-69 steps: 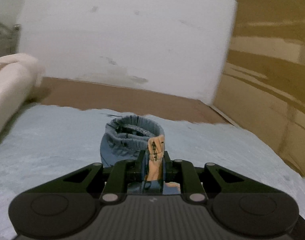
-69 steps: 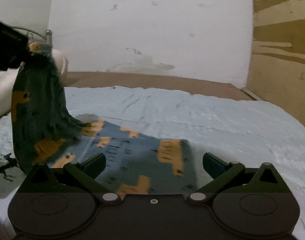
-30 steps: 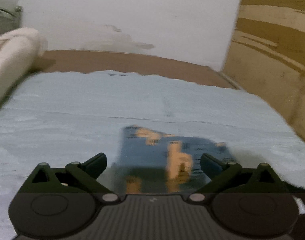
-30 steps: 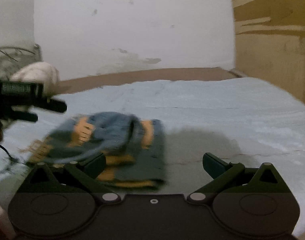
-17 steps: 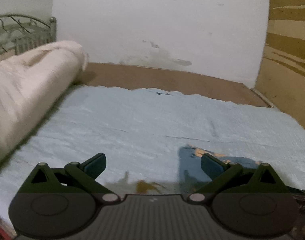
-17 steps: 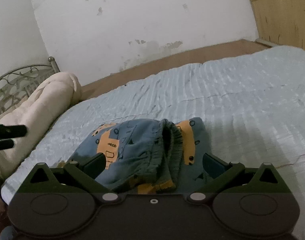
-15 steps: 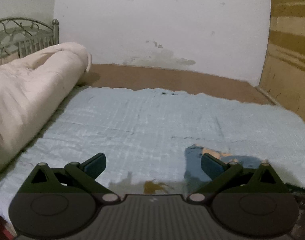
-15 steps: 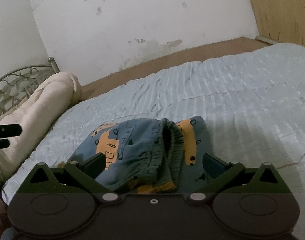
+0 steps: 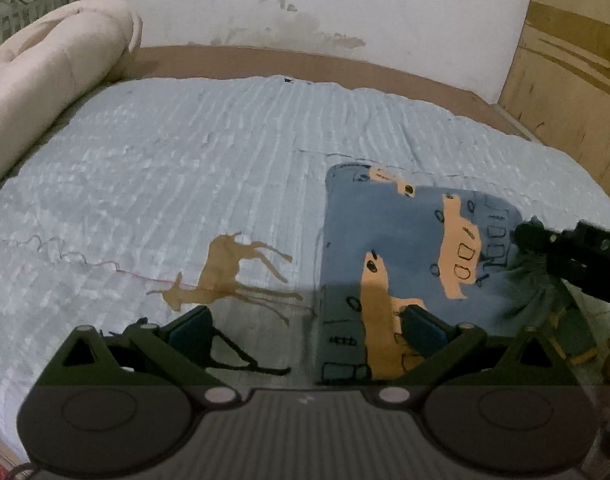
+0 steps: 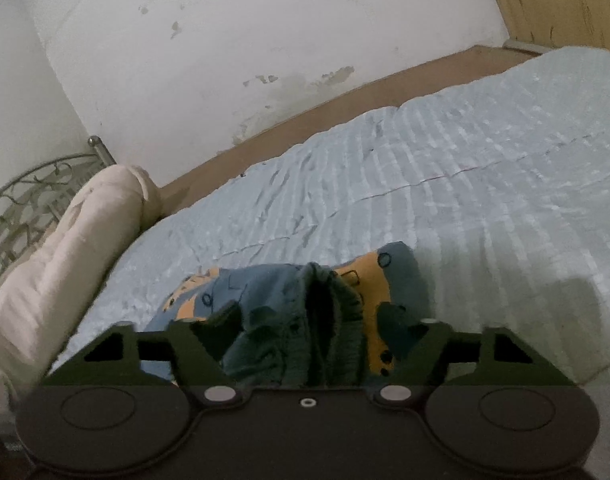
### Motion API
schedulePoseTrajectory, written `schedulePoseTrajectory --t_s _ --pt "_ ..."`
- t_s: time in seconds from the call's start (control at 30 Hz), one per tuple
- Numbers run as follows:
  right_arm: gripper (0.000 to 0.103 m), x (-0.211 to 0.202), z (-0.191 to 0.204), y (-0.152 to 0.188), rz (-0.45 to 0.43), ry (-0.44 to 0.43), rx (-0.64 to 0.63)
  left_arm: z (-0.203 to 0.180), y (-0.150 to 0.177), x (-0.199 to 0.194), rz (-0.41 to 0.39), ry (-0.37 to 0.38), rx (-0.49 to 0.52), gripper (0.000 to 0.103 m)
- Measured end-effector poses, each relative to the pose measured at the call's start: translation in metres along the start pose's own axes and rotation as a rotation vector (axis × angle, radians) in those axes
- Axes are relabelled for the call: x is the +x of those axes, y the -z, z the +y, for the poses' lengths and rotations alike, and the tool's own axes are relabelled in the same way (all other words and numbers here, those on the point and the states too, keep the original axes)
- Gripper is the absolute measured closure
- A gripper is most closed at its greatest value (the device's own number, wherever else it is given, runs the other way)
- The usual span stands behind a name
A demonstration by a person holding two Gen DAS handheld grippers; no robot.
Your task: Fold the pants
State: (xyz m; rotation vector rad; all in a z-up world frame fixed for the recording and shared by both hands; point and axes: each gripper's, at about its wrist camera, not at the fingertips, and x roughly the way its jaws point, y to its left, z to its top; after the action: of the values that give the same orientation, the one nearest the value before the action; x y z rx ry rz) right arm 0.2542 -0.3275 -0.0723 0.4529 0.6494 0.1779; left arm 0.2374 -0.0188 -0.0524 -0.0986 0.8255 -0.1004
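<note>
Right wrist view: the pants (image 10: 289,304), blue knit with orange vehicle prints, lie in a partly folded bundle on the pale blue bed cover (image 10: 465,184), near its front edge. The gathered waistband (image 10: 325,320) stands up in a bunched ridge between the jaws of the right gripper (image 10: 309,320). Those jaws are closing, with waistband fabric between them; the pads do not appear to press on it yet, so no grip.

Left wrist view: the left gripper (image 9: 305,324) has its jaws wide apart with nothing held. One jaw hangs over the deer print (image 9: 225,276) on the cover, the other over the near edge of the pants (image 9: 409,248). The right gripper (image 9: 565,256) shows at the far right, at the pants' edge.

Handling, as a judgement: small, light, soft cotton with no stiffness. It will sag and drag if lifted at one point, and layers may slip apart. The ribbed waistband is the thickest, firmest place to hold. The left gripper would do best on the flat corner nearest it, pinching all layers together.

Rolled cream quilt (image 10: 65,248) lies along the left side of the bed, well apart from the pants.
</note>
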Motion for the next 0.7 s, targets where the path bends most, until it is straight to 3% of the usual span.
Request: schedulePoseTrajectory --t_s 0.2,0.3,0.47,0.7 --pt "0.065 0.000 -0.006 0.007 -0.002 0.022 0.061 -0.003 0.000 -0.003 -0.005 0.002 0.001 0.001" --pt "0.093 -0.006 -0.008 0.006 -0.017 0.028 0.064 -0.005 -0.001 -0.006 -0.016 0.002 -0.001 0.001" --pt "0.095 -0.020 0.003 0.003 -0.050 0.022 -0.010 -0.007 -0.007 -0.015 -0.037 0.012 -0.001 0.001" --pt "0.095 -0.058 0.004 -0.006 -0.124 0.045 0.011 -0.016 -0.014 -0.018 -0.050 0.029 0.020 0.001"
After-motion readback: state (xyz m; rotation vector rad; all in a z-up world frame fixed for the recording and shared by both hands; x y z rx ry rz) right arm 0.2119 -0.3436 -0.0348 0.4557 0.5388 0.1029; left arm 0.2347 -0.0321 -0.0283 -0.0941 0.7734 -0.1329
